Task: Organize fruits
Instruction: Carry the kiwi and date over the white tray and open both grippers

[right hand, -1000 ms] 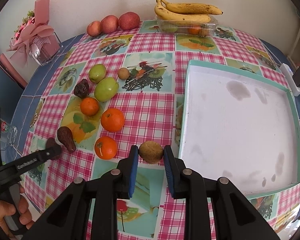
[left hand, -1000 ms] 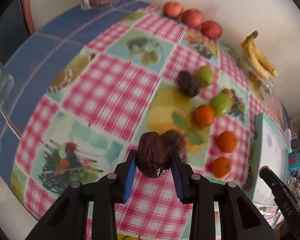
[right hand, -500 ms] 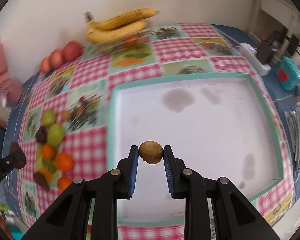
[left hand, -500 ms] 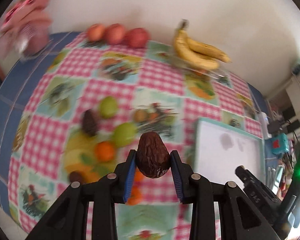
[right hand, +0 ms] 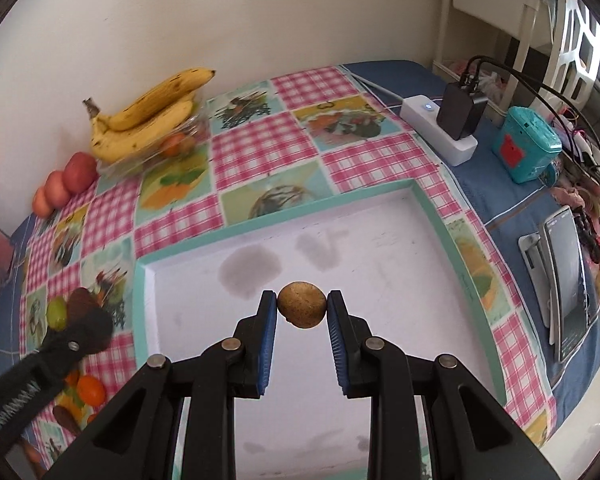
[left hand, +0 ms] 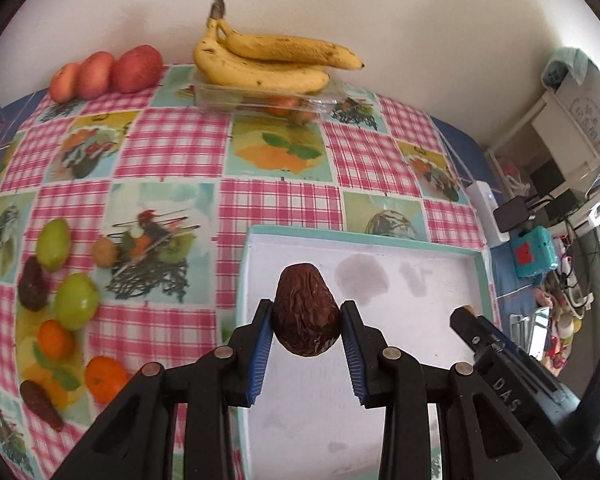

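Note:
My left gripper point(left hand: 306, 326) is shut on a wrinkled dark brown avocado point(left hand: 305, 308) and holds it above the near left part of the white tray point(left hand: 440, 258) with its teal rim. My right gripper point(right hand: 302, 312) is shut on a small brown kiwi point(right hand: 302, 310) and holds it above the middle of the same tray point(right hand: 276, 216). The right gripper also shows at the right edge of the left wrist view. Loose fruit lies left of the tray: green fruits point(left hand: 76, 300), oranges point(left hand: 104, 378), another kiwi point(left hand: 104, 252) and dark avocados point(left hand: 32, 288).
Bananas point(left hand: 268, 60) rest on a clear box at the back by the wall, with three red apples point(left hand: 104, 72) to their left. A power strip with a plug point(right hand: 452, 124), a teal device point(right hand: 526, 148) and a phone on a stand point(right hand: 566, 284) lie right of the tray.
Both grippers have lifted their fruit off the tablecloth and carried it right, over the white tray. The left one holds the avocado, the right one the kiwi.

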`<action>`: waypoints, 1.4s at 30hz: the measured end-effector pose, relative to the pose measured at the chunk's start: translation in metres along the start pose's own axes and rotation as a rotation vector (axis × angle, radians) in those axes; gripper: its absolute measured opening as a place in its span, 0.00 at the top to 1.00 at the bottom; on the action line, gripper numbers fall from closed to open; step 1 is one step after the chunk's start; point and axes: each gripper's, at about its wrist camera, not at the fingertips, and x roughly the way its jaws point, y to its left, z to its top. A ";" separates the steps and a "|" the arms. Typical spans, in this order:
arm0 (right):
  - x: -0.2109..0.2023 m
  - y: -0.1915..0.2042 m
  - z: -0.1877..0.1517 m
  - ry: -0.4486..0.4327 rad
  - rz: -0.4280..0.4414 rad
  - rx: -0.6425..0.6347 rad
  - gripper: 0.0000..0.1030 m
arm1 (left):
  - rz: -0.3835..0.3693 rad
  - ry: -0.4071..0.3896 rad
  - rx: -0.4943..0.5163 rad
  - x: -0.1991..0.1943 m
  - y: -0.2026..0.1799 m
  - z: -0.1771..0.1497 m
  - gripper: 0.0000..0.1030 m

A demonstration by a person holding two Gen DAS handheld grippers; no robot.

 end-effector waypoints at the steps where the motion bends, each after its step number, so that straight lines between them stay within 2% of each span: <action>1: 0.003 -0.003 0.002 0.004 -0.004 0.007 0.74 | 0.000 0.005 0.003 0.005 -0.001 0.000 0.65; 7: 0.020 -0.017 0.011 0.027 -0.015 0.035 0.74 | 0.017 0.040 0.017 0.029 0.000 -0.005 0.65; 18: 0.049 -0.026 0.003 0.101 -0.035 0.060 0.74 | 0.053 0.075 0.035 0.045 0.000 -0.010 0.65; 34: 0.054 -0.032 -0.003 0.132 -0.069 0.056 0.74 | 0.084 0.092 0.057 0.044 -0.003 -0.008 0.64; 35: 0.055 -0.032 -0.003 0.134 -0.070 0.057 0.74 | 0.087 0.090 0.060 0.041 -0.004 -0.008 0.62; 37: 0.053 -0.033 -0.002 0.134 -0.071 0.058 0.74 | 0.098 0.087 0.066 0.036 -0.005 -0.007 0.48; 38: 0.052 -0.033 -0.001 0.132 -0.072 0.056 0.73 | 0.109 0.087 0.068 0.034 -0.005 -0.006 0.38; 39: 0.050 -0.033 -0.001 0.128 -0.074 0.053 0.69 | 0.130 0.087 0.072 0.031 -0.004 -0.006 0.36; 40: 0.048 -0.033 0.000 0.122 -0.077 0.052 0.58 | 0.161 0.088 0.075 0.028 -0.003 -0.005 0.36; 41: 0.047 -0.033 0.000 0.120 -0.078 0.054 0.53 | 0.190 0.086 0.077 0.025 -0.001 -0.004 0.34; 42: 0.045 -0.034 0.001 0.115 -0.074 0.055 0.47 | 0.206 0.082 0.078 0.022 0.001 -0.004 0.29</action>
